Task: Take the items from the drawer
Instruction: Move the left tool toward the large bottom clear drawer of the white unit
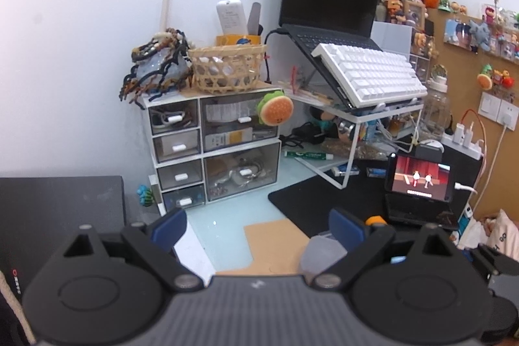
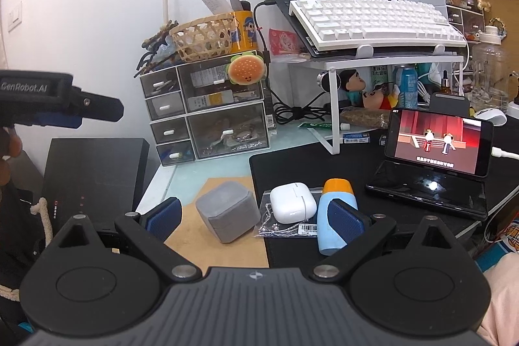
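Observation:
A white drawer unit [image 1: 211, 151] with clear drawers stands at the back left of the desk, also in the right wrist view [image 2: 204, 112]; all drawers look closed. On the desk in front lie a grey box [image 2: 228, 213], a white earbud case [image 2: 293, 201], a blue bottle with an orange cap [image 2: 334, 213] and a bagged silver chain [image 2: 279, 227]. My left gripper [image 1: 258, 231] is open and empty, short of the drawers. My right gripper [image 2: 256, 219] is open and empty above these items. The left gripper's body [image 2: 61, 101] shows at the left of the right wrist view.
A woven basket [image 1: 227, 68] and a burger plush [image 1: 275, 109] sit on the drawer unit. A laptop with a white keyboard [image 1: 369, 72] rests on a white stand. A lit phone [image 2: 438, 141] stands on the black mat [image 2: 324, 171]. A black box [image 2: 94, 174] is left.

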`<state>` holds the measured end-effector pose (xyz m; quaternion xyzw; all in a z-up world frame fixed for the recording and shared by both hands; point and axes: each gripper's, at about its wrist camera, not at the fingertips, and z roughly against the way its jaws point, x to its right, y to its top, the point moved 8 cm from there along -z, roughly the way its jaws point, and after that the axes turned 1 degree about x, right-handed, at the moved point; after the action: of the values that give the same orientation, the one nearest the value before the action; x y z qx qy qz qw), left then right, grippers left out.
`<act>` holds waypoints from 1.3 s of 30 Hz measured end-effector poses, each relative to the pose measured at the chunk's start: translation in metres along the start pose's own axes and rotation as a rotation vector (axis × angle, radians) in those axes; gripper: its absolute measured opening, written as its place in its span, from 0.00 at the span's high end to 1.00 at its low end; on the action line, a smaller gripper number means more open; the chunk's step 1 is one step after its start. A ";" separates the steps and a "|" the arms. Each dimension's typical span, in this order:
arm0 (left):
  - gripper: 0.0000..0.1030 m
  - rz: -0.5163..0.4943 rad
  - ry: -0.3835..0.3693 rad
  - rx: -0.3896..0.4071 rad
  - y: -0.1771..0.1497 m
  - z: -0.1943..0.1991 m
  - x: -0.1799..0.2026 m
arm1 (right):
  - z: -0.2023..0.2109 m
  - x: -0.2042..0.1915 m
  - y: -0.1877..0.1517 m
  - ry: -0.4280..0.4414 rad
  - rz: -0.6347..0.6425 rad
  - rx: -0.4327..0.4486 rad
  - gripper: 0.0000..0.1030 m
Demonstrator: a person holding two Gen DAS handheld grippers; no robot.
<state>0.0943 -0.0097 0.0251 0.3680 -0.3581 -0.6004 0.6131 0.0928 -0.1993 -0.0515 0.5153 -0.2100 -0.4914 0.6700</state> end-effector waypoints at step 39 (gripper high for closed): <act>0.22 0.047 0.068 -0.065 0.034 -0.067 -0.011 | -0.008 0.011 -0.006 0.007 -0.033 -0.023 0.04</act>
<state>0.1690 0.0026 0.0240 0.3596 -0.3261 -0.5841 0.6505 0.1012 -0.2048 -0.0628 0.5127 -0.1933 -0.5028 0.6686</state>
